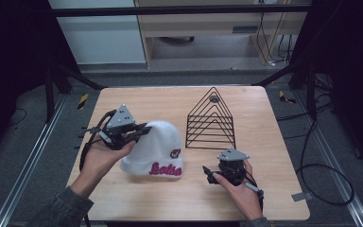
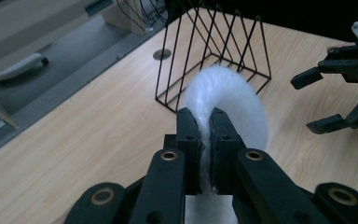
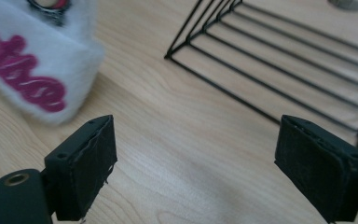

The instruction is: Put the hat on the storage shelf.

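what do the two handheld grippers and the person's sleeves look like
Both the left gripper and the right gripper are black linkage frames, each topped by a grey three-cornered plate with small dark screw holes. Brass-coloured rings mark the jaw pivots, and the jaws end in flat black pads. A black cable trails from each gripper. The person wears grey sleeves.

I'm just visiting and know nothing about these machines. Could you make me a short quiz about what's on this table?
1. True or false: the left claw is clamped on the white beanie.
2. What stands behind the beanie: A a wire rack, B a bowl, C a book?
3. Is the right claw open or shut?

Key: 1 true. 2 A. 3 open, nothing between its jaws.
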`<control>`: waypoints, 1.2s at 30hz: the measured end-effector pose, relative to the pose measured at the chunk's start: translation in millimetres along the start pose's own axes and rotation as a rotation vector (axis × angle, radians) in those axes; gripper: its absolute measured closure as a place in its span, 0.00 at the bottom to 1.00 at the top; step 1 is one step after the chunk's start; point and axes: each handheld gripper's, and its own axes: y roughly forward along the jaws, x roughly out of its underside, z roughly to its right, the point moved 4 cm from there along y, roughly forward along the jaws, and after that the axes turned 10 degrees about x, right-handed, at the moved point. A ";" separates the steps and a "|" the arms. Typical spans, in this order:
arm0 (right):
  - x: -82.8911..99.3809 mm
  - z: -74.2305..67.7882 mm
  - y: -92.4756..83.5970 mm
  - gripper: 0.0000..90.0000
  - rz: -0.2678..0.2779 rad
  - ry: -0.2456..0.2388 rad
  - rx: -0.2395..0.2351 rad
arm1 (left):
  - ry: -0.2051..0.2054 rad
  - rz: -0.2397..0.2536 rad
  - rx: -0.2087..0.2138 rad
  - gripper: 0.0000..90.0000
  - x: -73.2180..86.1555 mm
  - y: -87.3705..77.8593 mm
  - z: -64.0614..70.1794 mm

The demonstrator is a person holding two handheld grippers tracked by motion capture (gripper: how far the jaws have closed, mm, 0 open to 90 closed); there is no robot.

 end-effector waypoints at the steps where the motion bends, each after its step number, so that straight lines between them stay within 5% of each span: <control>1: -4.5 0.6 -3.8 0.13 0.010 -0.004 -0.005 | 0.010 -0.001 -0.008 0.94 -3.8 -1.6 -1.4; 17: -74.2 -25.5 -34.2 0.26 0.145 -0.145 -0.091 | 0.076 0.080 -0.041 0.94 -63.2 -27.1 -22.8; 26: -98.3 -27.0 -35.8 0.22 0.169 -0.129 -0.138 | 0.145 0.127 -0.022 0.94 -94.5 -42.3 -12.8; 36: -104.3 -29.5 -27.0 0.21 0.161 -0.114 -0.176 | 0.178 0.121 -0.003 0.94 -102.1 -44.4 -3.0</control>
